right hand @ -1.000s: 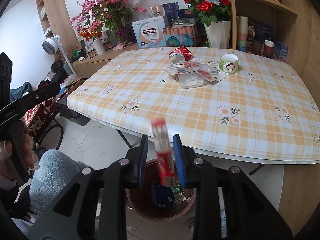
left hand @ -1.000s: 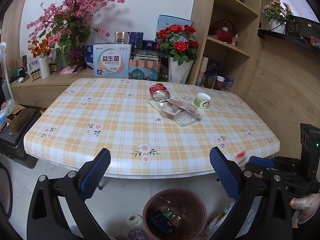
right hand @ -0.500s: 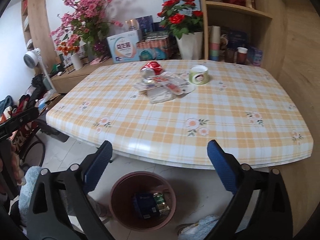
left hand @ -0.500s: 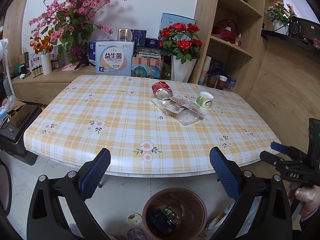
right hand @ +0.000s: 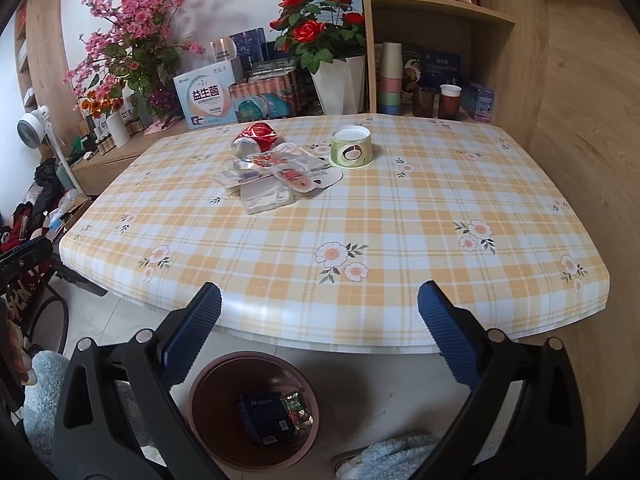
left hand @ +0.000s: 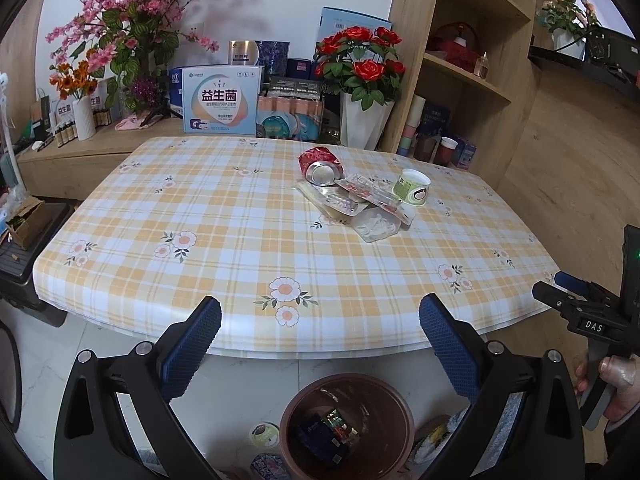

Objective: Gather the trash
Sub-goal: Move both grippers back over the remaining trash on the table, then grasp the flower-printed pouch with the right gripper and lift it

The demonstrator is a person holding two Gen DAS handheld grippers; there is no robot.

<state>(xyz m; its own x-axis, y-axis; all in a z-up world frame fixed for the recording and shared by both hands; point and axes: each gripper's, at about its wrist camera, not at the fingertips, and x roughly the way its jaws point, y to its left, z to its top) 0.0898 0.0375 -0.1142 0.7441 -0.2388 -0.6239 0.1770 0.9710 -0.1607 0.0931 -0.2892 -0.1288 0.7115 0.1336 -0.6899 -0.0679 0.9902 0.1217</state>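
Both tongs gape wide and hold nothing — the right tongs [right hand: 319,308] and the left tongs [left hand: 320,320] hang past the desk's near edge, above a brown bin [right hand: 208,376] on the floor with wrappers inside. On the desk [right hand: 400,220], toward its far edge, lies the trash — a crushed red can [right hand: 256,140], plastic wrappers [right hand: 280,178] and a green paper cup [right hand: 351,148] just beside them.

The left black two-finger gripper with blue ribbed pads [left hand: 320,328] is angled downward, jaws spread wide with nothing between them. The right black two-finger gripper with blue ribbed pads [right hand: 319,316] matches this pose. A hand [left hand: 618,390] grips the right handle.
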